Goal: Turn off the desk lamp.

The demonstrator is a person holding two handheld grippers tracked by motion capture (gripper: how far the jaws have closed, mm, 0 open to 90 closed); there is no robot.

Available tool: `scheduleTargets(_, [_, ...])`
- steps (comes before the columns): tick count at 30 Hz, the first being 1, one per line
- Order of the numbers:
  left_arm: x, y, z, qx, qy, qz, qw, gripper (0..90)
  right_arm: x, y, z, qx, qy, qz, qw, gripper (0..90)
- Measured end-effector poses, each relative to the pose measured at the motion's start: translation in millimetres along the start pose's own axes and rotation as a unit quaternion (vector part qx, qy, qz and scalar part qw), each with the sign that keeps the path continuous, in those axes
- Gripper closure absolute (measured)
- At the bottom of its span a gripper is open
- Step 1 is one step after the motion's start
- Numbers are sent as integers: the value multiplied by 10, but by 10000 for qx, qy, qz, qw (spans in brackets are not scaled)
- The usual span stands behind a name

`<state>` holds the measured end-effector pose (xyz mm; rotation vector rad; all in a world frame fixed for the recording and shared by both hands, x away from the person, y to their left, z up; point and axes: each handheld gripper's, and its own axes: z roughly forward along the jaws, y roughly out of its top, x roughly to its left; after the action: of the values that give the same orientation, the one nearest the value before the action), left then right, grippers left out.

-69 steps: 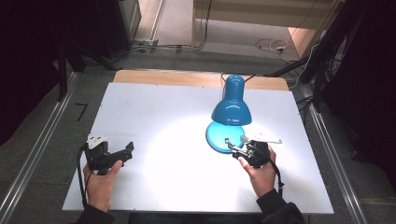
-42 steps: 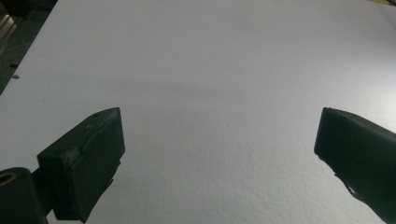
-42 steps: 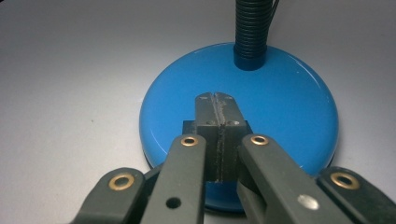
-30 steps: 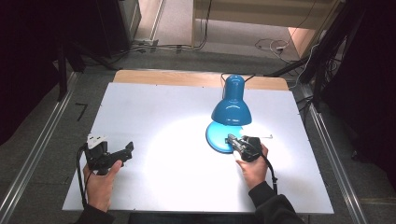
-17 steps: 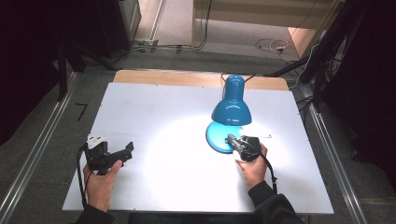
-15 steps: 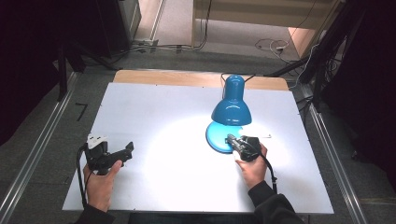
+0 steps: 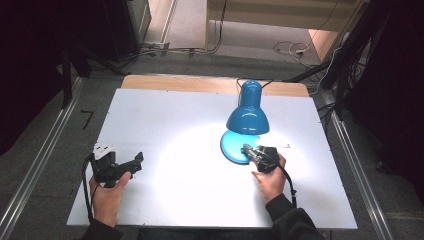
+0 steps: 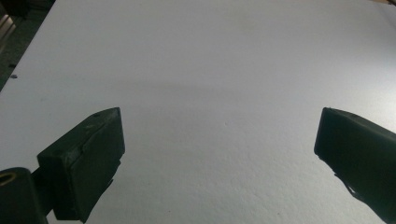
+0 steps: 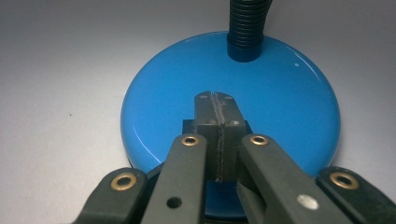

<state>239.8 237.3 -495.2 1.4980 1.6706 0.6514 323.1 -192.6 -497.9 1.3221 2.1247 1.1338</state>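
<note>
While the lamp (image 7: 248, 112) is lit, the right tool (image 9: 216, 100), jaws pressed together, is set on its base (image 9: 280, 107), presumably at a switch; the left tool (image 8: 219, 149), spread wide and empty, is held idle.

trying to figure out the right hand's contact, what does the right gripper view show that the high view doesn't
Right gripper view alone: the right gripper has its jaws closed flat together with nothing between them, tips over a small dark block on the round blue lamp base, below the ribbed flexible neck.

High view alone: the lamp's blue shade lighting the white table, the person's hands, and the left gripper resting apart at the near left.

Both: the blue base with the right gripper at it.
</note>
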Motion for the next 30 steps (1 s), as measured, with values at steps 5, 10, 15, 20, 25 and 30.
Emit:
scheduleTargets(5, [-1, 0, 0, -9, -10, 3, 10000, 24, -3, -3, 13, 19, -22, -8, 10000, 881])
scheduleTargets(10, [3, 0, -3, -15, -9, -8, 10000, 24, 7, 4, 47, -63, -10, -32, 10000, 880])
scheduleTargets(15, [11, 1, 2, -18, -22, -33, 10000, 24, -20, 18, 11, -211, 69, 103, 9997, 851])
scheduleTargets(20, [9, 1, 0, -5, -16, -23, 10000, 24, -62, 48, -55, -173, 194, 227, 9994, 644])
scheduleTargets(25, [9, 1, -2, -2, -14, -18, 10000, 24, -50, 58, -86, -133, 216, 155, 9996, 406])
scheduleTargets(30, [8, 1, -3, -4, -7, -15, 10000, 24, -35, 56, -99, -124, 258, 104, 9995, 320])
